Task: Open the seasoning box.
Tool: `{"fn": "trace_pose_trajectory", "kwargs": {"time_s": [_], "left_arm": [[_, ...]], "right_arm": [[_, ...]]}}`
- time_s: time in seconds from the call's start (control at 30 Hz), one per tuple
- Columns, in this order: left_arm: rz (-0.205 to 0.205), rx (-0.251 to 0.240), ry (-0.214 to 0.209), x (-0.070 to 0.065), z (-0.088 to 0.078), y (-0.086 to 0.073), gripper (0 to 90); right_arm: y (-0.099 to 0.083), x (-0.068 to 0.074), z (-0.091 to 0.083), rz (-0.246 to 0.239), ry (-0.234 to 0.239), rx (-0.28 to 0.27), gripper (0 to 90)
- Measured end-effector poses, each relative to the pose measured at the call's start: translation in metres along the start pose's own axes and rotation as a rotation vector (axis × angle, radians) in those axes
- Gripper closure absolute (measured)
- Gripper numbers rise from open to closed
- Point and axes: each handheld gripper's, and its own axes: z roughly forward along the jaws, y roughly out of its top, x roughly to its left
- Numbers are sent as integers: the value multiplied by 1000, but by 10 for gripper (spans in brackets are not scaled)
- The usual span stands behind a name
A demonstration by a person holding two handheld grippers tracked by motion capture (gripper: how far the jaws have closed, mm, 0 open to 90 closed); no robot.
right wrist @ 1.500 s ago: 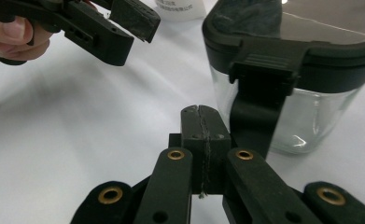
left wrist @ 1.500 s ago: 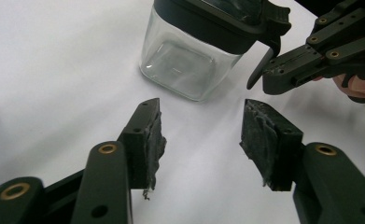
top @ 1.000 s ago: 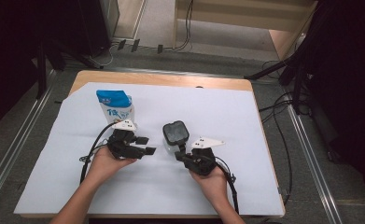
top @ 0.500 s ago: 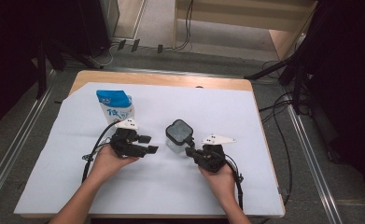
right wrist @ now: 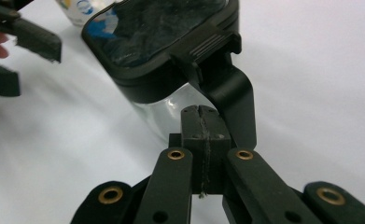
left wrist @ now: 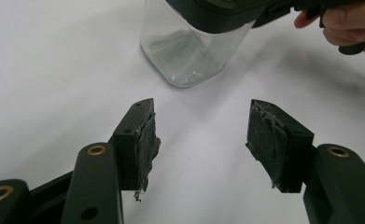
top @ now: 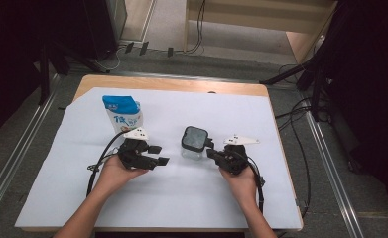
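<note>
We are looking first at the nearest thing, our right gripper (right wrist: pixel 202 140): its jaws are standing pressed together, pad against pad, and whether anything thin is pinched between them we cannot tell. A black latch arm of the lid (right wrist: pixel 231 100) is rising just past the tips, toward 1 o'clock, touching or nearly touching them; the frame is not settling which. From above, that gripper (top: pixel 212 152) is lying at 3 o'clock of the jar (top: pixel 195 144), tips at the lid's edge.

Our left gripper (left wrist: pixel 201 135) is holding its jaws well apart with nothing between them. The jar (left wrist: pixel 189 51) is lying straight ahead at 12 o'clock of the gap, near but not touching, standing upright with its long axis vertical. From above, this gripper (top: pixel 161 154) is sitting at 9 o'clock of the jar, a bare strip of table (top: pixel 281 129) between them. So the right hand is the nearer one, and the left is facing the glass body squarely for a steadying grip, as we are judging it.

Farther back, at 10 o'clock, a blue and white pouch (top: pixel 123 113) is standing well apart.

The jar's top is cut off in the left gripper view, and whether the latch is fastened is hidden from us.
</note>
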Motion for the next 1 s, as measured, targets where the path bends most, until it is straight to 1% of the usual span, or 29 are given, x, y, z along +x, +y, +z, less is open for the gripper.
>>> {"fn": "trace_pose_trajectory", "kwargs": {"time_s": [0.13,0.17,0.23,0.33,0.4,0.53,0.63,0.7,0.77,0.83,0.87,0.9,1.0], "left_arm": [[7,7,5,-2,-1,-1,417],[6,1,1,-2,-1,-1,413],[8,-11,-3,-2,-2,-2,408],[9,-15,2,-3,-2,-3,402],[11,-12,0,-4,-2,-4,400],[15,-13,4,-4,-1,-7,396],[19,-22,3,-4,1,-8,389],[18,-29,5,-4,1,-7,387],[17,-38,-1,-3,0,-6,387],[16,-40,5,-1,0,-4,386],[10,-44,-9,1,0,-2,381],[11,-55,-13,2,0,-1,379],[34,-51,-8,3,2,7,361]], "right_arm": [[3,-6,3,14,-18,-12,900],[3,-8,5,26,-16,-14,900],[4,-10,8,30,-14,-11,900],[6,-10,11,22,-20,-2,900],[9,-12,11,11,-28,-5,900],[13,-17,13,21,-28,-11,900],[13,-20,15,38,-16,-14,900],[13,-19,14,31,-12,-8,900],[14,-18,11,22,-7,-4,900],[15,-17,6,7,-5,17,837],[14,-17,3,4,5,22,798],[14,-18,0,2,11,25,781],[13,-19,-8,-15,28,7,696]]}}
